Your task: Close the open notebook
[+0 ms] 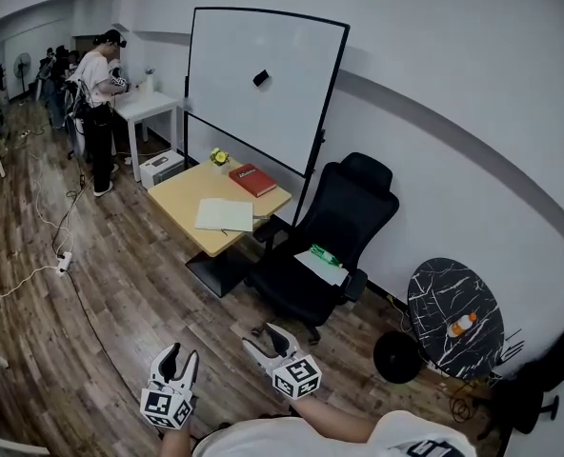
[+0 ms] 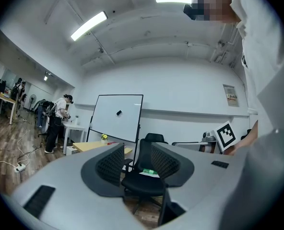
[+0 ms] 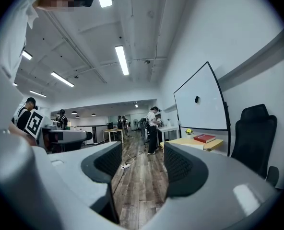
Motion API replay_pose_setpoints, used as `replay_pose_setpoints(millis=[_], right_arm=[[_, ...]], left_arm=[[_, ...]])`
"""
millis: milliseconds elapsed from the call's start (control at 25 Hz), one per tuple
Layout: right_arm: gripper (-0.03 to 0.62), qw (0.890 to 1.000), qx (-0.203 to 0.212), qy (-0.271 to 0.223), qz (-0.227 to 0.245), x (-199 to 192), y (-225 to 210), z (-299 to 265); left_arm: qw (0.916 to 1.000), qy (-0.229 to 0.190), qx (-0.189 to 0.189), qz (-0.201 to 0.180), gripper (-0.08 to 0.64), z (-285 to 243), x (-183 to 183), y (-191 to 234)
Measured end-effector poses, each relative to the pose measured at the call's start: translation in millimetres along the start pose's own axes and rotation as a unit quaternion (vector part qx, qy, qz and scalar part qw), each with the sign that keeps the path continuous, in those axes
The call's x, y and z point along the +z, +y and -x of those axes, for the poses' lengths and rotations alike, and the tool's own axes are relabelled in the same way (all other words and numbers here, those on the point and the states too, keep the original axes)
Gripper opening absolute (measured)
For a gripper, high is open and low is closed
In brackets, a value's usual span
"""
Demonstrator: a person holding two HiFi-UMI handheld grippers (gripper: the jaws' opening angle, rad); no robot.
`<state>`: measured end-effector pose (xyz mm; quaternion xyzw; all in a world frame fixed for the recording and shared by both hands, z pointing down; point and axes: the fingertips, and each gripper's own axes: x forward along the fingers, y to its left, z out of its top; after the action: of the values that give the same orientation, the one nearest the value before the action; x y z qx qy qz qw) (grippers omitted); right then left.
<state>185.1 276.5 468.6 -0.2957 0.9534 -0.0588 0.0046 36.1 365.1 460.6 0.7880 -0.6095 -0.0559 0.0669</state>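
**Both Grippers Empty, Notebook Lies Open Across the Room**

Head view: two grippers sit at 6 o'clock, the left gripper (image 1: pixel 179 352) and the right gripper (image 1: pixel 266 336), each carrying one marker cube. One open notebook (image 1: pixel 224 215) lies flat on the single wooden desk (image 1: pixel 179 198), well apart from both grippers, at 1 o'clock from the left and 11 o'clock from the right. One red book (image 1: pixel 252 180) lies at 1 o'clock from the notebook. One whiteboard (image 1: pixel 258 89) stands behind the desk. One black office chair (image 1: pixel 339 236) stands at 4 o'clock from the notebook. One round dark table (image 1: pixel 453 298) at 4 o'clock bears one orange bottle (image 1: pixel 461 325). One person (image 1: pixel 96 112) stands at 10 o'clock by a white table (image 1: pixel 149 106).

Left gripper view: the two jaws stand apart with nothing between them. The chair shows far off through the gap, and the desk lies at 9 o'clock from it.

Right gripper view: the two jaws are spread and hold nothing, with bare wood floor beyond. The desk and red book sit at 3 o'clock.
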Motion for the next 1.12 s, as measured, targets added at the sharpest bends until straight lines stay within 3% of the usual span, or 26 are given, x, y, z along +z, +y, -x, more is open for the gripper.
replay_pose_setpoints(millis=[200, 560, 800, 1120], right_arm=[[0.276, 1.000, -0.008, 0.009, 0.005, -8, 7, -4], [0.276, 0.999, -0.040, 0.018, -0.012, -16, -24, -11], [0.276, 0.999, -0.047, 0.001, -0.020, -11, -53, -56], [0.276, 0.999, -0.027, -0.010, -0.037, 1, -102, -142]], left_arm=[[0.9999, -0.001, -0.002, 0.013, 0.160, 8, -6, 17], [0.9994, 0.018, -0.010, 0.027, 0.158, -4, -21, 33], [0.9993, 0.027, -0.011, 0.022, 0.158, -32, -18, 64], [0.9993, 0.036, 0.004, 0.009, 0.155, -104, 0, 118]])
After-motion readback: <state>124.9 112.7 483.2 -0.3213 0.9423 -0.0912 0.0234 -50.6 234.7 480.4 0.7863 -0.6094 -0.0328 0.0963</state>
